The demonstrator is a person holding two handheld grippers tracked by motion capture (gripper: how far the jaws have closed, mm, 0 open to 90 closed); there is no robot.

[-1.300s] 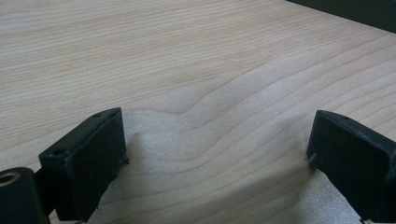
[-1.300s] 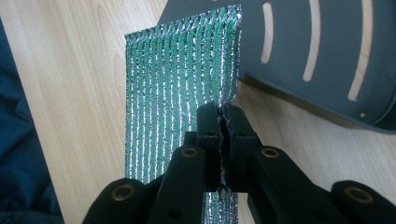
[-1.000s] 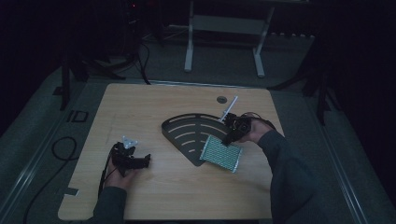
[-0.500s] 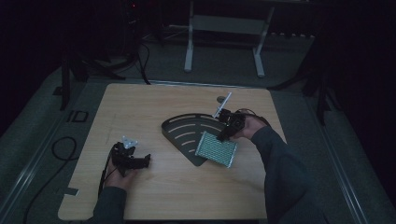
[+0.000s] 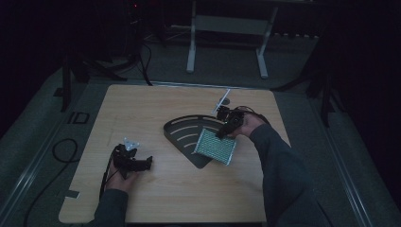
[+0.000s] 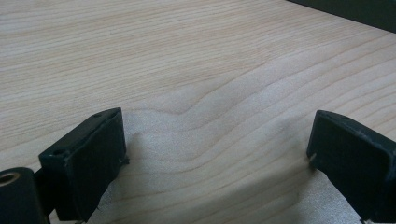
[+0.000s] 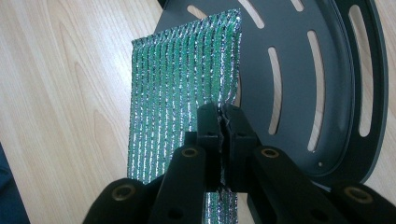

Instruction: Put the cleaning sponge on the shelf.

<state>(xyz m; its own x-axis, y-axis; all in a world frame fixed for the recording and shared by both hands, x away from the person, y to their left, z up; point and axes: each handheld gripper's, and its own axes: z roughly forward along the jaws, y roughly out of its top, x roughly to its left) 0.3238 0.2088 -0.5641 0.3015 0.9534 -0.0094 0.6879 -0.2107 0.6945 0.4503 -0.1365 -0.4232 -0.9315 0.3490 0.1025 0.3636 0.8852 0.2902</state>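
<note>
Our right gripper (image 7: 223,112) has its jaws pinching the green foil mesh pad (image 5: 215,146), which we've carried up off the table onto the black slotted plate (image 5: 187,130). Left gripper (image 6: 217,154) idle, jaws spread.

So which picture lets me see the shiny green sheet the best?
The right gripper view. There the shiny green sheet is close up, so you can see its silver and green stripes, with the right gripper pinching its edge over the dark slotted plate. The high view shows the sheet small and dim. The left gripper view looks at bare table.
</note>
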